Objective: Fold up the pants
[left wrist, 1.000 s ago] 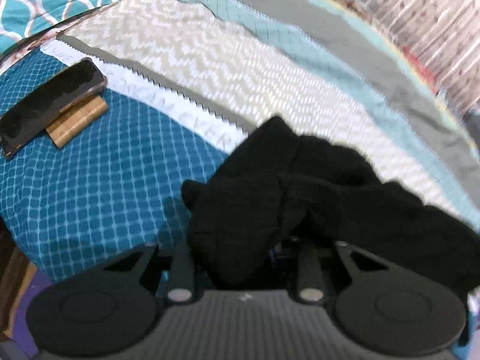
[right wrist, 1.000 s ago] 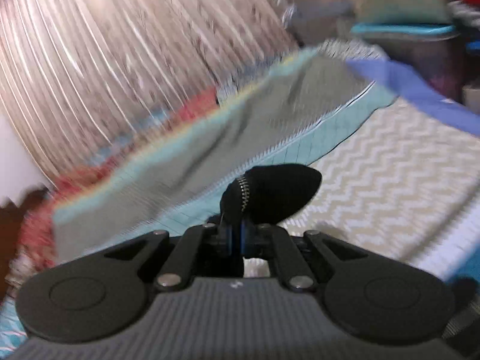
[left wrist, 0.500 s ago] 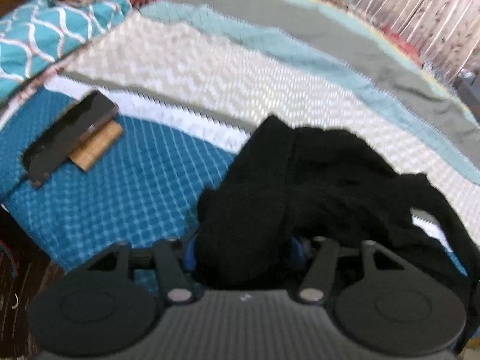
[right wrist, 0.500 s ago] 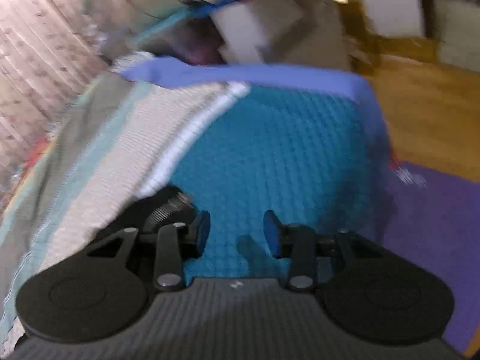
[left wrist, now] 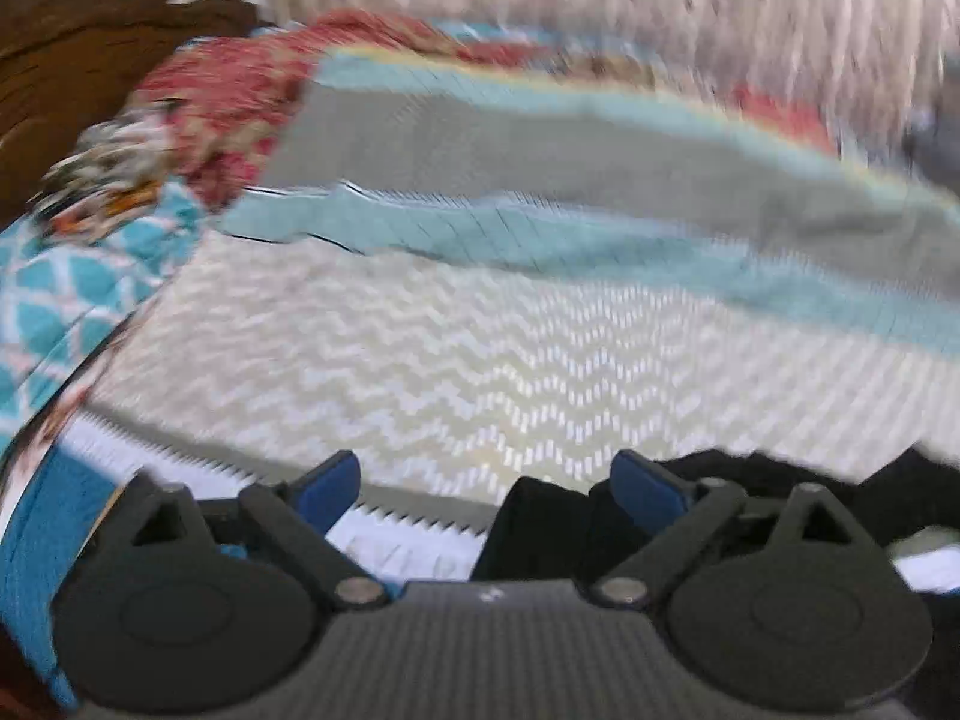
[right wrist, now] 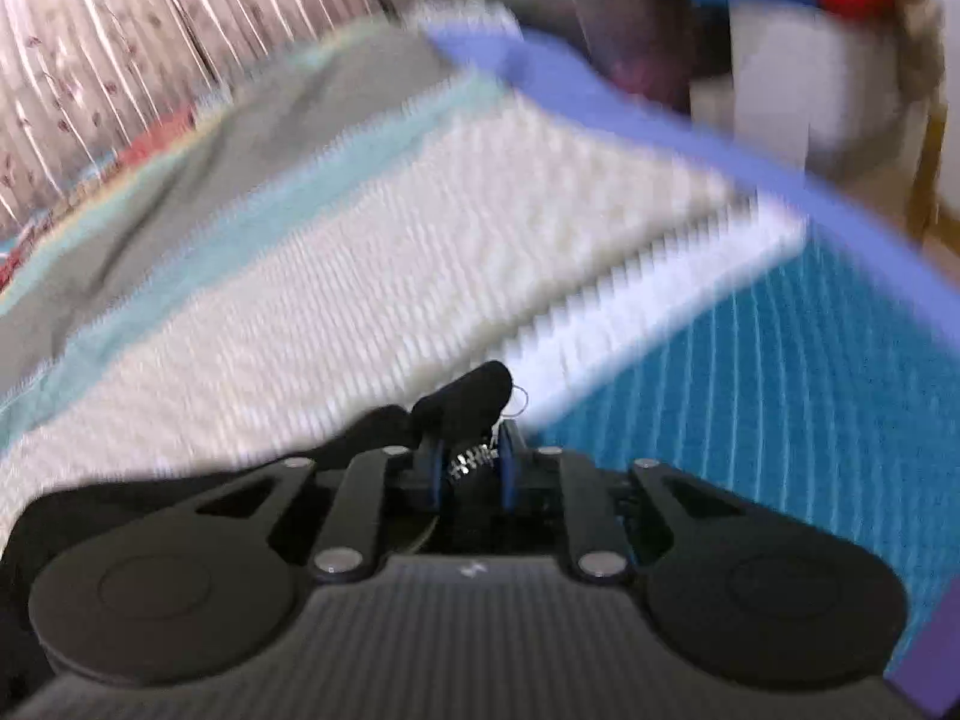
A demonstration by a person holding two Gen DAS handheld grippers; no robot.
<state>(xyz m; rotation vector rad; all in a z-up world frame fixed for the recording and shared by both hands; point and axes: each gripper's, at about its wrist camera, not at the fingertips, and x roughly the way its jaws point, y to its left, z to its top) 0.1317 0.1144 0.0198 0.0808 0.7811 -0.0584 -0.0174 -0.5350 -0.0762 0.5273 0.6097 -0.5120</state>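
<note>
The right gripper [right wrist: 471, 471] has just been closing and is pinched on a zippered fold of the black pants [right wrist: 462, 399], which bunch directly ahead of its tips and trail off low to its left. The left gripper [left wrist: 486, 483], its jaws just opened wide and holding nothing, has the pants [left wrist: 540, 525] lying low between its fingers and toward its right finger. Beyond both stretches the patterned bedspread [left wrist: 480, 360]. The right hand appears better placed to lead the next fold.
</note>
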